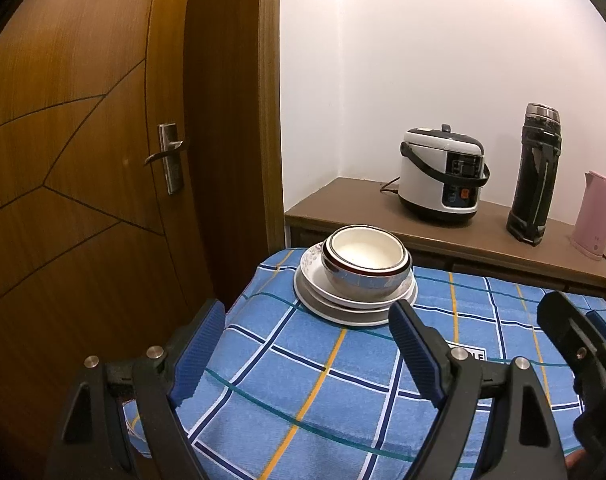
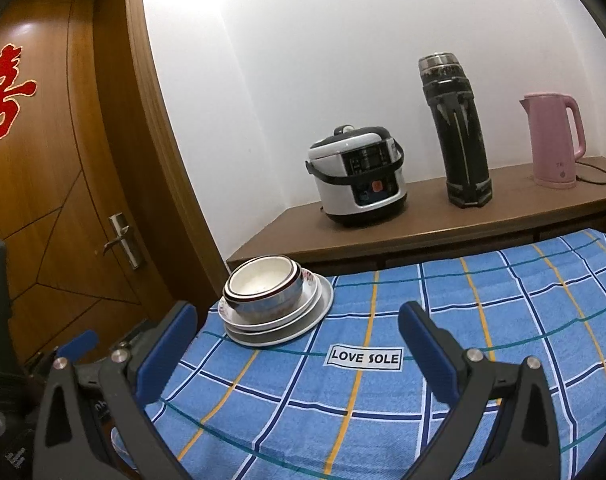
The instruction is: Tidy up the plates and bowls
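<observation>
- A stack of dishes (image 1: 355, 280) sits at the far left corner of a desk draped in a blue checked cloth (image 1: 343, 392): nested bowls (image 2: 263, 286) on top of plates (image 2: 279, 326), the uppermost bowl white inside with a dark red rim band.
- The left hand-held gripper (image 1: 303, 354) hangs above the cloth short of the stack, its blue-padded fingers spread wide and gripping nothing.
- The right hand-held gripper (image 2: 299, 354) hovers likewise, its jaws wide apart and empty, with the stack ahead and to its left; it also shows at the right edge of the left wrist view.
- A "LOVE SOLE" label (image 2: 365, 358) lies on the cloth between the right gripper's fingers.
- Behind the desk, a wooden sideboard (image 2: 423, 224) carries a rice cooker (image 2: 359, 176), a tall black thermos (image 2: 459, 132) and a pink electric kettle (image 2: 553, 140), standing well apart in a row.
- A wooden door (image 1: 83, 160) with a metal lever handle (image 1: 169, 156) stands to the left, bearing a red paper character (image 2: 3, 92).
</observation>
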Tool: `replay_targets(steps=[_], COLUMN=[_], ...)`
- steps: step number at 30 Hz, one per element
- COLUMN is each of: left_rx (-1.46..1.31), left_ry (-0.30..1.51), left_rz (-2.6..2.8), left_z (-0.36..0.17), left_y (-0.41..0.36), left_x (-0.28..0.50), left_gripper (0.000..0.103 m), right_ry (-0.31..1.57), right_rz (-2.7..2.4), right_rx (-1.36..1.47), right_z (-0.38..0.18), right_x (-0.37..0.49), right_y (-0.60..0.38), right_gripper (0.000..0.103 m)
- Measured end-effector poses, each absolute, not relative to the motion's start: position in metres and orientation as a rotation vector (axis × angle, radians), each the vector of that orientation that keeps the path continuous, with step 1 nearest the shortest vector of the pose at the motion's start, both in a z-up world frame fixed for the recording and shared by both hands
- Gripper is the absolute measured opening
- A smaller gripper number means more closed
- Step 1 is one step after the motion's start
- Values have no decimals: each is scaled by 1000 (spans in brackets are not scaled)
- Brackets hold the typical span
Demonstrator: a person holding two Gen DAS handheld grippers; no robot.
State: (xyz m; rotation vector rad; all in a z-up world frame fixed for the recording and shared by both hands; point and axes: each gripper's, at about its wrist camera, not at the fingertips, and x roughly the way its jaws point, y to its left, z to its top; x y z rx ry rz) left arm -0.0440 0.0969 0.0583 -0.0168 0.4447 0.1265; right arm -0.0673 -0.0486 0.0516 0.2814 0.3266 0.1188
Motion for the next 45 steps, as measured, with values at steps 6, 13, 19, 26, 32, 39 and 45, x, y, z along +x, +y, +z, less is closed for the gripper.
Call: replay_targets(steps=[6, 13, 19, 26, 32, 39, 45], left_rx=[-20, -23, -10, -10, -3, -22, -24], left_ry=[455, 449, 444, 444, 445, 448, 445], left_rz=[132, 141, 145, 146, 149, 151, 157], left_z=[58, 60, 62, 64, 65, 66, 67], left_y=[97, 99, 98, 97, 95, 97, 97], left_x=[-42, -44, -45, -44, -43, -40, -40], left_gripper=[86, 86, 86, 86, 86, 86, 86], right_ry=[332, 327, 322, 321, 327, 325, 324], right_rz=[114, 117, 119, 121, 120, 120, 121], right_rx=[290, 292, 291, 290, 297, 297, 300], right_z=[50, 51, 53, 54, 54, 54, 53], right_x=[-67, -68, -69, -70, -68, -68, -69], right_y=[-52, -54, -55, -54, -56, -58, -62], right_gripper=[103, 103, 103, 103, 103, 103, 103])
